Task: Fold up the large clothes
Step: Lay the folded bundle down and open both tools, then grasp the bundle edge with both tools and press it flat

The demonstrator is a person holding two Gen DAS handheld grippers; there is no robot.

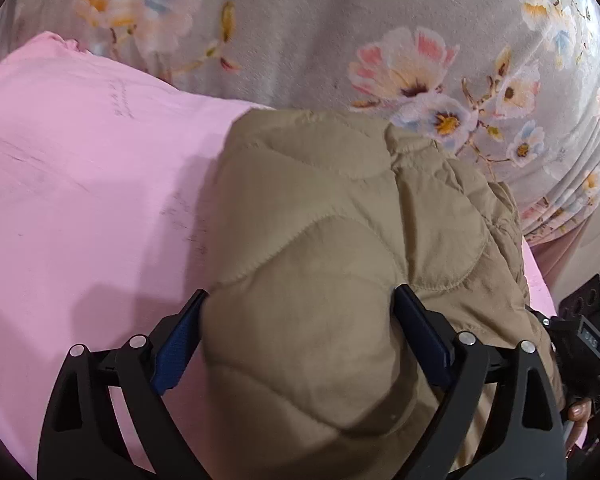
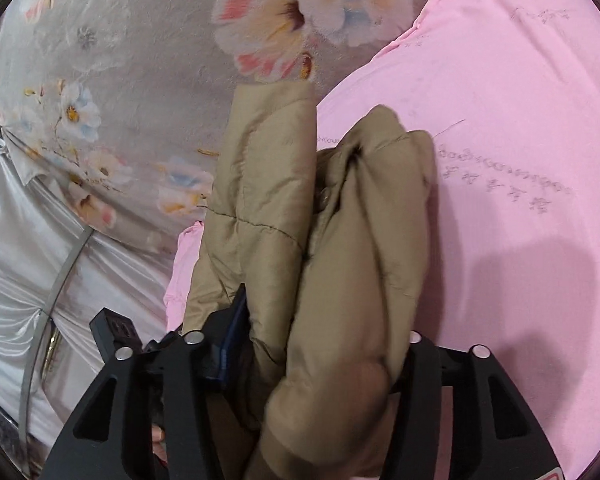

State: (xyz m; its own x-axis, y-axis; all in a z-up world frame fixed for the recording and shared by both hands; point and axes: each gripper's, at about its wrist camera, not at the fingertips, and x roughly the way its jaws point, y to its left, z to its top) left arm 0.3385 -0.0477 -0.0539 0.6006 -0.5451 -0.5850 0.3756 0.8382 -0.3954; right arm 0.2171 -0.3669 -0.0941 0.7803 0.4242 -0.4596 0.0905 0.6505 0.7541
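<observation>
Bunched tan jacket [image 1: 332, 248] fills the space nearest our lenses, a quilted, padded garment pressed right up between the fingers of both tools. We hold it over the bed, above a pink sheet [image 1: 80, 200], and it hangs in thick folds rather than lying flat.

Under everything we see the grey floral cover [image 1: 320, 32], printed with pale pink, white and blue blossoms, reaching across the top of both views. On it lies the pink sheet, with faint lettering stitched or printed on it; its edge runs just beside the jacket. In the right wrist view a silvery satin cloth [image 2: 16, 248] drapes at the left, beyond the floral cover.

Our left gripper [image 1: 300, 300] stands wide, its blue-padded fingers pressed into either side of a fat quilted bulge of the jacket, so the fabric is clamped between them. Our right gripper [image 2: 320, 320] also has jacket between its fingers: one blue pad shows at the left against the cloth, while the other finger is hidden behind the folds, so we cannot tell how wide it stands. From this side a sleeve or panel of the jacket [image 2: 268, 168] sticks forward, with a small snap button [image 2: 323, 197] showing in a crease.
</observation>
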